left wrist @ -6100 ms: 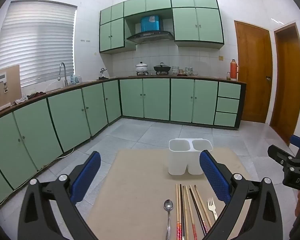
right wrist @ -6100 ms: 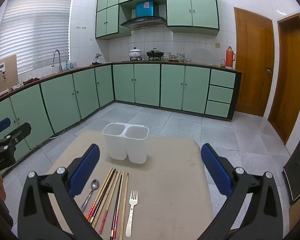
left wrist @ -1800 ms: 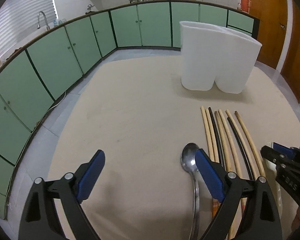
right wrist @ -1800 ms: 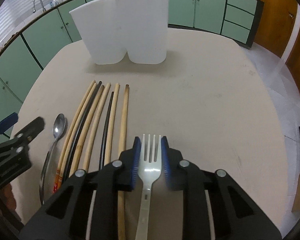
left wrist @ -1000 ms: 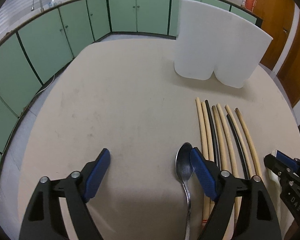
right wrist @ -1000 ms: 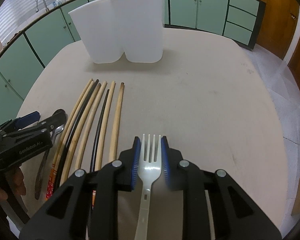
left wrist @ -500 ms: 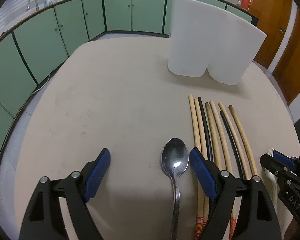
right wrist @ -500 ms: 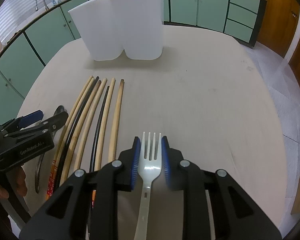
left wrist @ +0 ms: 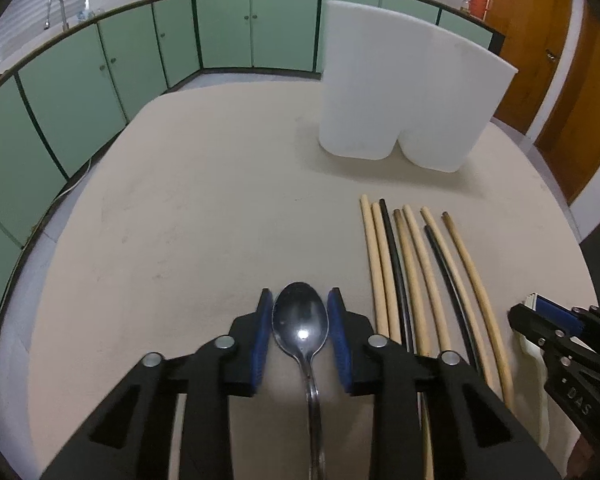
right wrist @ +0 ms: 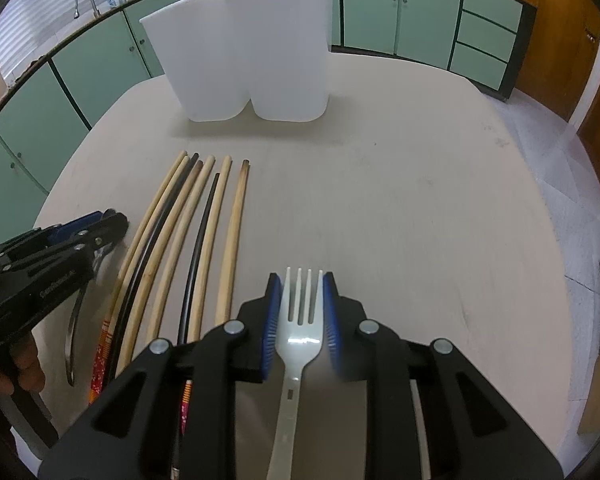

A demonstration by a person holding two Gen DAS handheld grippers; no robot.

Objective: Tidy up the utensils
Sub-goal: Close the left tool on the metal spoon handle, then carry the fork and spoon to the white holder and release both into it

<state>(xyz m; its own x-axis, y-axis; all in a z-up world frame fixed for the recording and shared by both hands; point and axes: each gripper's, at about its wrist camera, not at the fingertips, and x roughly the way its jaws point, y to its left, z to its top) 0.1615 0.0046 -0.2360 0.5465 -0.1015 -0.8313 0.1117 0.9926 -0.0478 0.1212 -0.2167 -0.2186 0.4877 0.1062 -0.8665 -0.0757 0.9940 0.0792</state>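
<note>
Both jaws are drawn in around cutlery. The left gripper (left wrist: 300,334) has just been closing, and its blue pads now sit at either side of the bowl of a steel spoon (left wrist: 300,326), touching or nearly so; the right gripper (right wrist: 299,322) pinches the head of a pale fork (right wrist: 300,320) just below the tines.

Everything lies on a wide beige bench (left wrist: 188,216). At its far side stands a white two-compartment holder (right wrist: 248,52), upright and well apart from both tools. Between spoon and fork lies a row of chopsticks (right wrist: 204,232), tan and black, side by side.

Risks, as I judge them: the spoon's rounded, slick bowl may squirt out of the pads as it lifts, or pivot handle-down. The fork, held at one end, may swing likewise. Either long handle could sweep the chopsticks just beside it, scattering the row, or catch the holder's rim and tip it.
</note>
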